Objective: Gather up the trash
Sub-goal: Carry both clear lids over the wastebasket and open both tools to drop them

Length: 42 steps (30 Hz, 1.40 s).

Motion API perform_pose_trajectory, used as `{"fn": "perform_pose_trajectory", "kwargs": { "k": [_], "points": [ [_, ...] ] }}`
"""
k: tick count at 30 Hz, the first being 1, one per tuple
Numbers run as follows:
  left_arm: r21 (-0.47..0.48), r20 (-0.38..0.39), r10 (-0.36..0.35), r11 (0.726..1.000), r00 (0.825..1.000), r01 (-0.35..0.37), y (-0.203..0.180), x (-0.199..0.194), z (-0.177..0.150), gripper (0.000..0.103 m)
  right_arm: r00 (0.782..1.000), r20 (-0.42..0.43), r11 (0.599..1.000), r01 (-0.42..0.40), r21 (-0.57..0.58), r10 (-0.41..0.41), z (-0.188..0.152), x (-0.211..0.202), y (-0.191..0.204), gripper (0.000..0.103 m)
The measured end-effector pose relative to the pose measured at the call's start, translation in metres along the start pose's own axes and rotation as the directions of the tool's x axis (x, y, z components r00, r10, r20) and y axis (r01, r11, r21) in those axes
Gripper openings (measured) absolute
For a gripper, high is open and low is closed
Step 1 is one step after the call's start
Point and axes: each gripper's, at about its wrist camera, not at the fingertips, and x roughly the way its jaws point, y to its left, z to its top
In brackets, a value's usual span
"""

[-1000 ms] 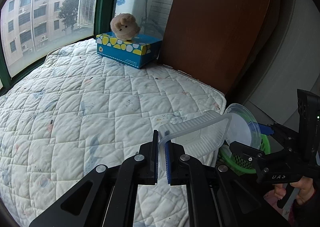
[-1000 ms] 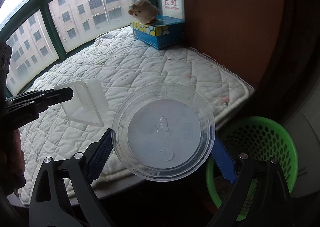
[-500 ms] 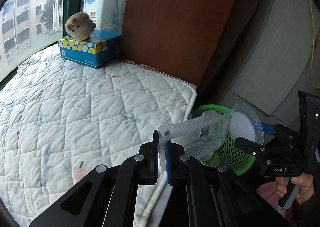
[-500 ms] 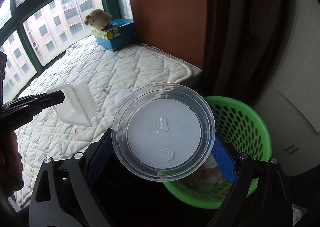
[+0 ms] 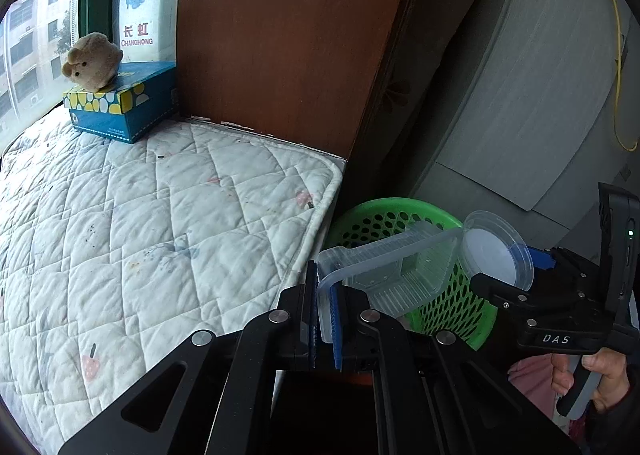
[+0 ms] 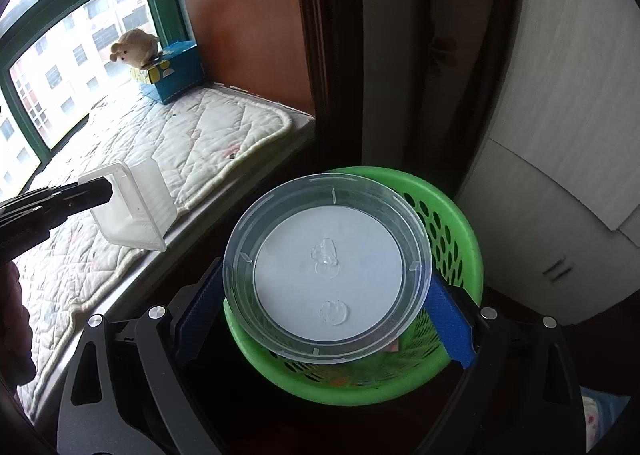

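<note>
My left gripper (image 5: 325, 315) is shut on the rim of a clear rectangular plastic container (image 5: 396, 271), held in the air beside the mattress edge, in front of the green basket (image 5: 440, 307). The container also shows in the right wrist view (image 6: 132, 211). My right gripper (image 6: 326, 319) is shut on a clear round plastic lid (image 6: 328, 279), held flat directly over the green perforated basket (image 6: 456, 223). The lid also shows in the left wrist view (image 5: 496, 251), over the basket's right side.
A quilted white mattress (image 5: 140, 223) fills the window ledge. A blue tissue box (image 5: 120, 107) with a plush toy (image 5: 92, 61) stands at its far end. A brown wooden panel (image 5: 288, 35) and grey cabinet (image 5: 520, 95) stand behind the basket.
Both grippers have swung right, away from the mattress toward the basket. The lid now hangs over the basket, and the container has come off the bed beside it.
</note>
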Motion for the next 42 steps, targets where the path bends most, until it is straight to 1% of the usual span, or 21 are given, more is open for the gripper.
{"fn": "perform_pose_trajectory", "kwargs": {
  "k": [5, 7, 19, 32, 42],
  "points": [
    [0.011, -0.023, -0.003, 1.0, 1.0, 0.003, -0.013, 0.015, 0.003, 0.006, 1.0, -0.006, 1.0, 0.013, 0.021, -0.013, -0.001, 0.005, -0.017, 0.092],
    [0.017, -0.03, -0.003, 1.0, 1.0, 0.003, -0.018, 0.021, 0.004, 0.006, 1.0, -0.007, 0.999, 0.006, 0.032, -0.006, -0.002, 0.006, -0.023, 0.092],
    [0.03, -0.072, -0.012, 0.999, 0.997, 0.014, -0.04, 0.046, 0.005, 0.006, 1.0, -0.001, 0.998, 0.01, 0.055, -0.009, -0.008, 0.005, -0.038, 0.094],
    [0.031, -0.107, -0.032, 0.999, 0.994, 0.036, -0.06, 0.064, 0.007, 0.006, 0.999, 0.044, 0.997, 0.006, 0.083, -0.009, -0.01, -0.015, -0.049, 0.094],
    [0.024, -0.126, -0.045, 0.999, 0.991, 0.048, -0.069, 0.073, 0.007, 0.007, 0.998, 0.052, 0.996, 0.014, 0.085, -0.018, -0.014, -0.024, -0.056, 0.094]
  ]
}}
